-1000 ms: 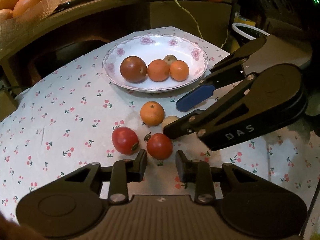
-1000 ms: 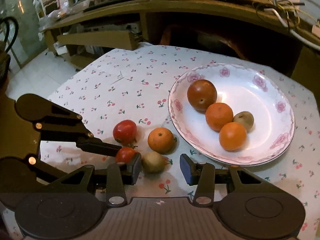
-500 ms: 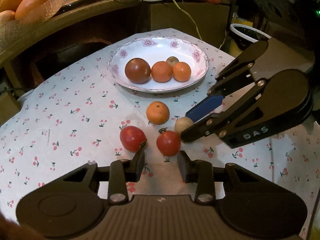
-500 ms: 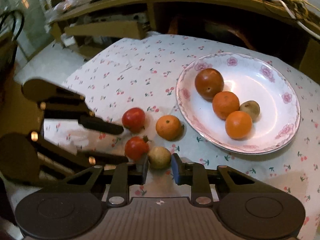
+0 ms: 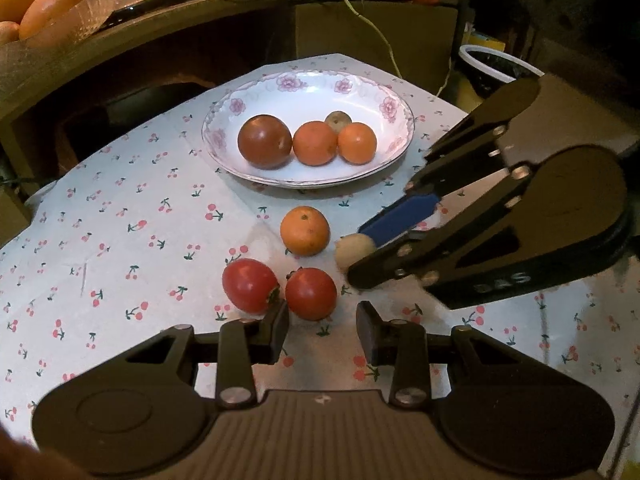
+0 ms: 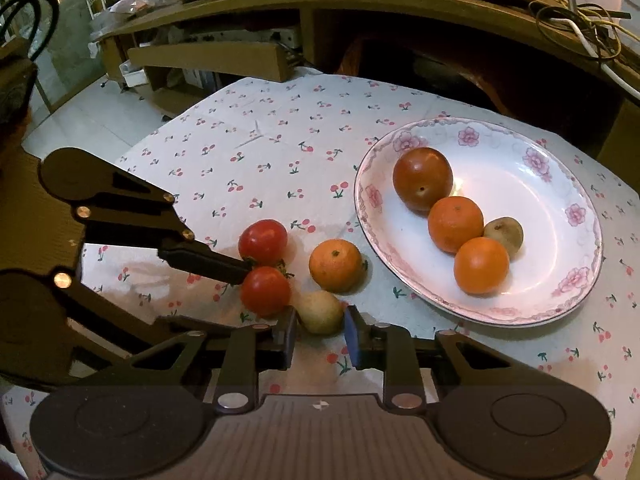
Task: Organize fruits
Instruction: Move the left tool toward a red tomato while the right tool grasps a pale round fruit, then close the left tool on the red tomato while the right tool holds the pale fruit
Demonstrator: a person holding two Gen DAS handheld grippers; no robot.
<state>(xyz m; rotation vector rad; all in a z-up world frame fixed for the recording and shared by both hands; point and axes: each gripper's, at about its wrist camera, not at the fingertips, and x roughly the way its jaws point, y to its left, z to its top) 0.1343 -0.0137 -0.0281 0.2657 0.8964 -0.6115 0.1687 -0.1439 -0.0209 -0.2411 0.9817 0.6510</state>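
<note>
A flowered white plate (image 5: 384, 168) (image 6: 576, 280) holds a dark red fruit (image 5: 264, 142), two oranges and a small brown fruit. On the cloth lie an orange (image 5: 305, 231) (image 6: 336, 266), two red tomatoes (image 5: 249, 285) (image 5: 311, 293) and a small yellowish fruit (image 5: 354, 249) (image 6: 322, 312). My right gripper (image 6: 320, 334) is shut on the yellowish fruit, low over the cloth. My left gripper (image 5: 322, 330) is open and empty, just short of the nearer tomato (image 6: 265, 291).
A cherry-print cloth (image 5: 120, 240) covers the table. A wooden shelf (image 5: 160, 20) with cables stands behind it, with a basket of fruit (image 5: 36, 8) at its left. A dark bin with a white rim (image 5: 496, 64) stands beyond the far right corner.
My right gripper moved in around the yellowish fruit and closed its fingers on it. My left gripper pulled back a little and stayed open.
</note>
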